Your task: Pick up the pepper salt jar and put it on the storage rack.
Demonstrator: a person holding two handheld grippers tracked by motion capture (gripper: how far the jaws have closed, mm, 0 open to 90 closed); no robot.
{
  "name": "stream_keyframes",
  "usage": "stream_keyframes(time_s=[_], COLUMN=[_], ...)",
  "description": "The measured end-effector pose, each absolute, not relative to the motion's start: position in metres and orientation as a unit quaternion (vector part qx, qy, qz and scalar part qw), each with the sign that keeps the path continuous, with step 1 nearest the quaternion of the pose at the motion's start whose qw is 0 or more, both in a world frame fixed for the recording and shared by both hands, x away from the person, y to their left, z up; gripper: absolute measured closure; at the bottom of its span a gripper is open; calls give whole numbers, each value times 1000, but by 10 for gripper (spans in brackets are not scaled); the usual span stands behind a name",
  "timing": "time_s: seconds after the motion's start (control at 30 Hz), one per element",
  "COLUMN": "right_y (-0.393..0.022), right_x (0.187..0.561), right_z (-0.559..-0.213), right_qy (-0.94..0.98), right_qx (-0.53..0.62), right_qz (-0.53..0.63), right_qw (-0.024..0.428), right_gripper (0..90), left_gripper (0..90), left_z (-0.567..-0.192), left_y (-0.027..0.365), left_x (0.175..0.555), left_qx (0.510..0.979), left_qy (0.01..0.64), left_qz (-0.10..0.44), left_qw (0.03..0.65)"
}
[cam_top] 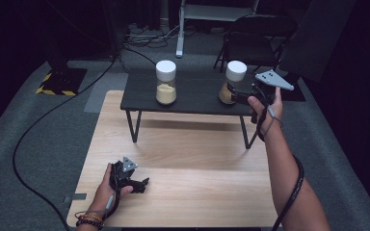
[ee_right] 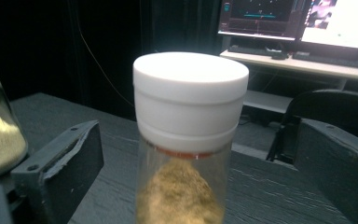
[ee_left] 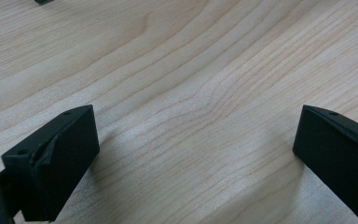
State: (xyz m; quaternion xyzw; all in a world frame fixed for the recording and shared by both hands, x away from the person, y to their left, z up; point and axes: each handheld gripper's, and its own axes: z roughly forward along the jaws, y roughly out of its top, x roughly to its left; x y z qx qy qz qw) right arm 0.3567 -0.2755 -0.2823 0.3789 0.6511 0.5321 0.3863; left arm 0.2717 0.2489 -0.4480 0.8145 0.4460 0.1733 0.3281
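R gripper (cam_top: 236, 96) at the R jar (ee_right: 189, 140) on the black shelf (cam_top: 192, 94), jaws wide either side, pads not touching. L gripper (cam_top: 137, 184) idle, jaws wide, on the wood table (ee_left: 191, 93) below shelf. Step: approach-to-grasp, I judge. Next: centre on glass, close gently.

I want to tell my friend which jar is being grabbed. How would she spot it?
Look at the small black table standing on the wooden table. Two white-lidded jars of tan powder stand on it. It is the right jar, the one between the open jaws of the right hand-held gripper; the left jar stands alone.
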Motion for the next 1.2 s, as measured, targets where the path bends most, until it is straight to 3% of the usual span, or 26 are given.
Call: stream_keyframes(time_s=[0.47,1.2], right_y=[-282,-305], right_x=[329,289], right_z=[-306,-344], right_qy=[657,691], right_qx=[344,300], right_qz=[524,512], right_qw=[418,414], right_gripper=[15,13], left_gripper=[5,5], left_z=[-448,-448], left_y=[249,249], left_x=[272,272], left_qx=[815,815], left_qy=[446,446], left_qz=[173,173], left_qw=[328,328])
